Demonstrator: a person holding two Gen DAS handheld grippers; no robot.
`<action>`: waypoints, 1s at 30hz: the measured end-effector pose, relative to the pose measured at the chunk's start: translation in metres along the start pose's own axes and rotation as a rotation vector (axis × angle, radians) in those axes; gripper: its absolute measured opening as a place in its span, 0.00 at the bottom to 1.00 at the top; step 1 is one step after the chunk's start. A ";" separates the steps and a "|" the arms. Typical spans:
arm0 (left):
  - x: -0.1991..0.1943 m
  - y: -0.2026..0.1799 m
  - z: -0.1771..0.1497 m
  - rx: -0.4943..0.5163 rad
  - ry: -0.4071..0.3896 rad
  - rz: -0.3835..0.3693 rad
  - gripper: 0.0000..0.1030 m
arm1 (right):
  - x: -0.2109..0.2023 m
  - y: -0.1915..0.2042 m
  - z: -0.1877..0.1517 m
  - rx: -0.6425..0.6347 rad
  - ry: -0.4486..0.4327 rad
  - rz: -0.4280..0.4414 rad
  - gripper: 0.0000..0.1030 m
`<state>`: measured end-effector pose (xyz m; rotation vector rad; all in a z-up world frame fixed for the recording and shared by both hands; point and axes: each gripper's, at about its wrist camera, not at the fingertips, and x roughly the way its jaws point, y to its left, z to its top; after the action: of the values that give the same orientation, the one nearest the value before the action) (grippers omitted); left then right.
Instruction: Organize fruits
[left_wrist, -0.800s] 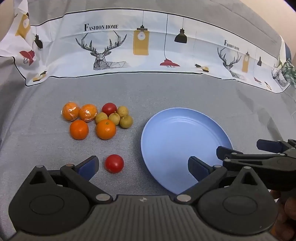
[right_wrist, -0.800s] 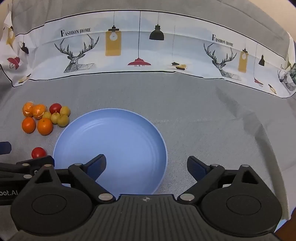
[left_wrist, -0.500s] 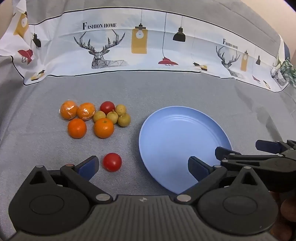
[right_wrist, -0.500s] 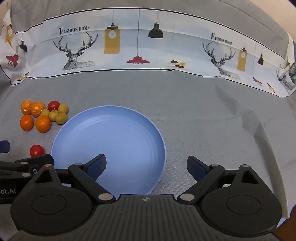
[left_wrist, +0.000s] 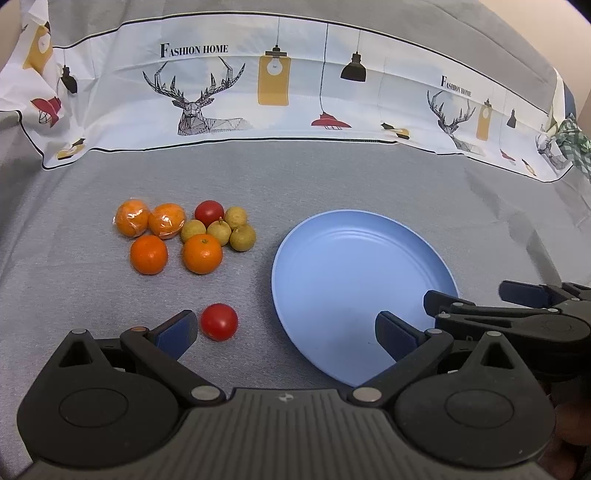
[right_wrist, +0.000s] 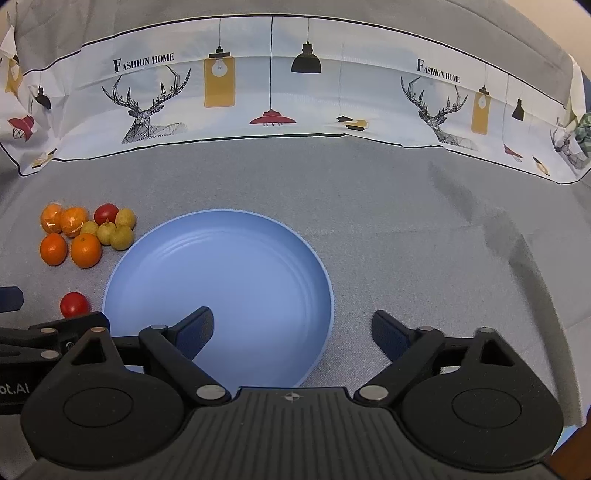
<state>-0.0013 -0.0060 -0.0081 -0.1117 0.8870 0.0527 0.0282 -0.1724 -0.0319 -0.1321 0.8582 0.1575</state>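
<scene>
Tabletop (right_wrist: 406, 229) under grey cloth, printed deer-and-lamp backdrop (right_wrist: 295, 92) propped along the far edge.

Blue plate (left_wrist: 354, 273) sits bare at centre, presumably the destination for the fruit.

Left hand-held gripper (left_wrist: 284, 332): jaws wide apart, holding nothing; its left finger is just beside the loose cherry tomato (left_wrist: 219, 321), likely lining up a first pick.

Right hand-held gripper (right_wrist: 291, 332): jaws equally wide, nothing held, hovering over the plate's near rim, probably waiting.

Fruit cluster left of plate, well apart from it: two bare oranges (left_wrist: 202, 254), two wrapped oranges (left_wrist: 166, 220), four longans (left_wrist: 242, 238), second cherry tomato (left_wrist: 209, 211). Nothing plated yet.
</scene>
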 end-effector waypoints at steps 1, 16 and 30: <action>0.000 0.000 0.000 0.001 -0.001 0.001 0.99 | 0.000 0.001 0.000 -0.001 -0.001 -0.002 0.81; 0.000 -0.002 -0.001 -0.002 -0.017 -0.009 0.99 | -0.003 0.003 0.001 -0.017 -0.019 0.015 0.62; 0.000 -0.003 0.000 0.044 0.040 0.054 0.99 | -0.005 0.004 0.002 -0.015 -0.031 0.024 0.59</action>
<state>-0.0015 -0.0087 -0.0078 -0.0476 0.9305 0.0817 0.0254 -0.1685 -0.0270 -0.1336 0.8281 0.1881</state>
